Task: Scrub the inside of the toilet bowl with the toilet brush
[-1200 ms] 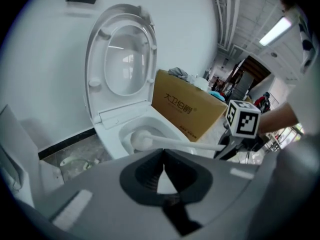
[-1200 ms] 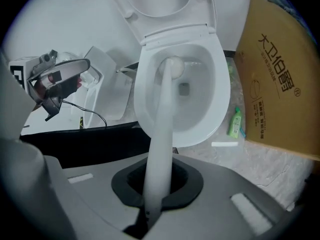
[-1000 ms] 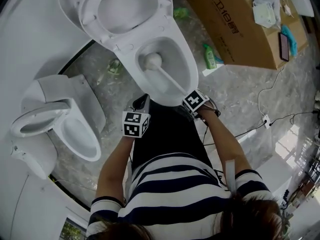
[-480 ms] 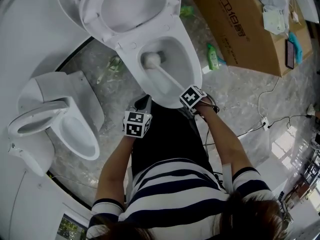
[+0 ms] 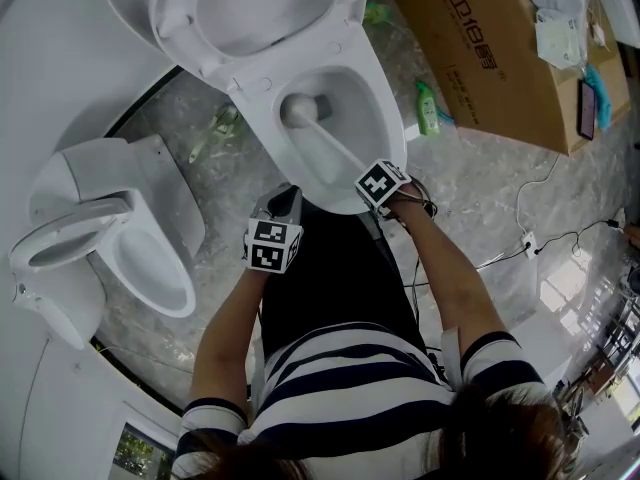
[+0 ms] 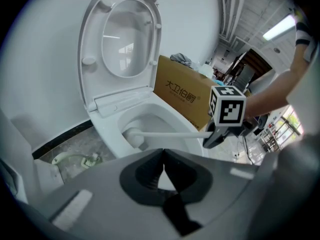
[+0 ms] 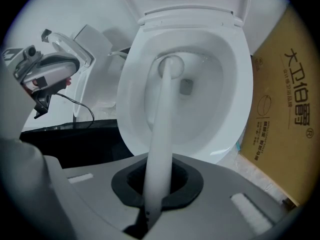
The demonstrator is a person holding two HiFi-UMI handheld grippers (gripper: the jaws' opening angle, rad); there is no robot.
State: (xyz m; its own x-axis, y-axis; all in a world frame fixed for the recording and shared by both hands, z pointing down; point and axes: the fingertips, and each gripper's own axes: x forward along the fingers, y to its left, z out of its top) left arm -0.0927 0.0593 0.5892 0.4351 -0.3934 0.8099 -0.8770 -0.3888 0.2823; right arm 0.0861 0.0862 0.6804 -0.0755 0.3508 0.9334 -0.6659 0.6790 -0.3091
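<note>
Fingers of the right gripper (image 7: 159, 184) clamp the white handle of the toilet brush (image 7: 162, 124), which slants down into the toilet bowl (image 7: 241, 84). The brush's round head sits low on the inner wall, just beside the drain opening. Fingers of the left gripper (image 6: 163, 153) meet at the tips and hold nothing, hovering near the bowl's front rim. The seat and lid (image 5: 250, 8) stand raised. A cardboard box (image 5: 480, 48) lies to the person's right of the bowl and a second toilet (image 5: 120, 238) to the left, both on the marble floor (image 5: 480, 188).
</note>
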